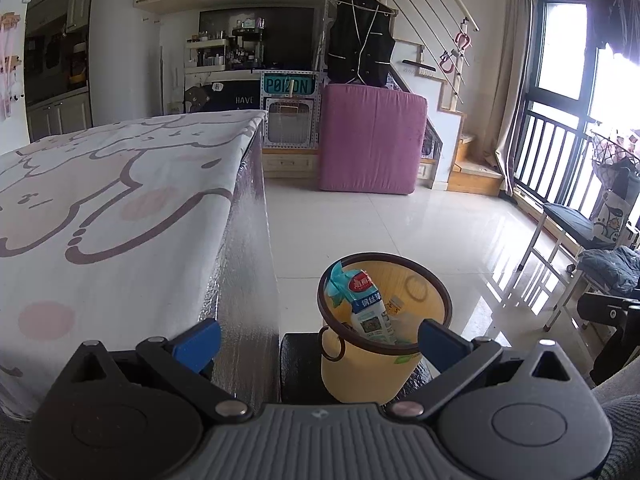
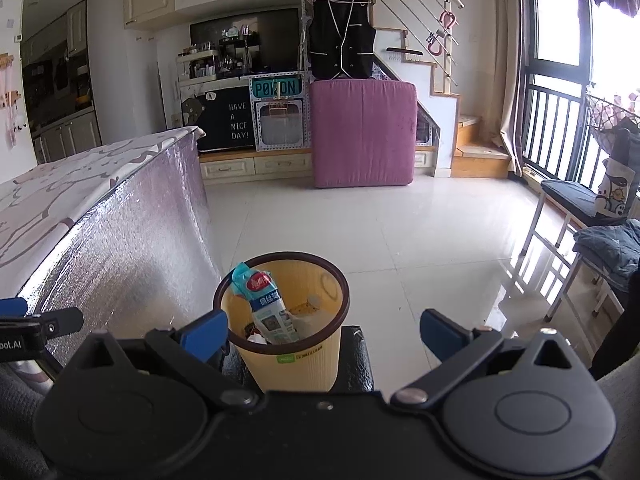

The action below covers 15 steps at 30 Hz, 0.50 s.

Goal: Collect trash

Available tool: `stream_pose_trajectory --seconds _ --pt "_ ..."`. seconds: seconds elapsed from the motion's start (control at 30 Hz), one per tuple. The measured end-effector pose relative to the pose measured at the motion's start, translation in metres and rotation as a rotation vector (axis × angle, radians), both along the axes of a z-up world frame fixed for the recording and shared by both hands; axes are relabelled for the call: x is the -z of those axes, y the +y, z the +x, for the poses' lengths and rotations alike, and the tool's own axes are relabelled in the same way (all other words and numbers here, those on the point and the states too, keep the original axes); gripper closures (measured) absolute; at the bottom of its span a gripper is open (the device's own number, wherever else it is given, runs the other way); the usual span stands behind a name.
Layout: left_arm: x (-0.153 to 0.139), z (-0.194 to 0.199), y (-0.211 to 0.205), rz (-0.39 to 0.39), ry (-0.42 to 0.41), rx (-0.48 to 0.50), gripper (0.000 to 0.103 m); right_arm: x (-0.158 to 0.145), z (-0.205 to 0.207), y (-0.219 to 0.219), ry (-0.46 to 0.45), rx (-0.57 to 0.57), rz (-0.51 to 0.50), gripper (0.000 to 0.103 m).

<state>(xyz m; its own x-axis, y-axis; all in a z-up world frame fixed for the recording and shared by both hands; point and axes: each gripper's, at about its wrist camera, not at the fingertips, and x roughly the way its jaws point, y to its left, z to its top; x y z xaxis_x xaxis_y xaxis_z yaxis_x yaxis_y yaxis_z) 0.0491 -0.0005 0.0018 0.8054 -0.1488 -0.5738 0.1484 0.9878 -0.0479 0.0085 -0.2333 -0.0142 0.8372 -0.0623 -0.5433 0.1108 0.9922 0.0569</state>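
Both grippers (image 1: 318,338) (image 2: 324,330) spread empty; bin (image 2: 298,354) beside table edge (image 2: 120,188).

Black gripper (image 2: 324,330) frames, blue fingertips (image 2: 206,334), silver screws.

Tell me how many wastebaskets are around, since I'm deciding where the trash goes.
1: the yellow wastebasket stands on the floor beside the covered table, already holding a blue-and-white package. Others may be out of view.
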Motion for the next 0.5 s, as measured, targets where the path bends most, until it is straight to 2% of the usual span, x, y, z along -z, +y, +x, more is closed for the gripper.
stream_pose_trajectory --seconds 0.5 --pt "-0.0020 -0.0003 0.0037 -0.006 -0.013 -0.009 0.000 0.0006 -0.0007 -0.0015 -0.008 -0.003 0.003 0.000"
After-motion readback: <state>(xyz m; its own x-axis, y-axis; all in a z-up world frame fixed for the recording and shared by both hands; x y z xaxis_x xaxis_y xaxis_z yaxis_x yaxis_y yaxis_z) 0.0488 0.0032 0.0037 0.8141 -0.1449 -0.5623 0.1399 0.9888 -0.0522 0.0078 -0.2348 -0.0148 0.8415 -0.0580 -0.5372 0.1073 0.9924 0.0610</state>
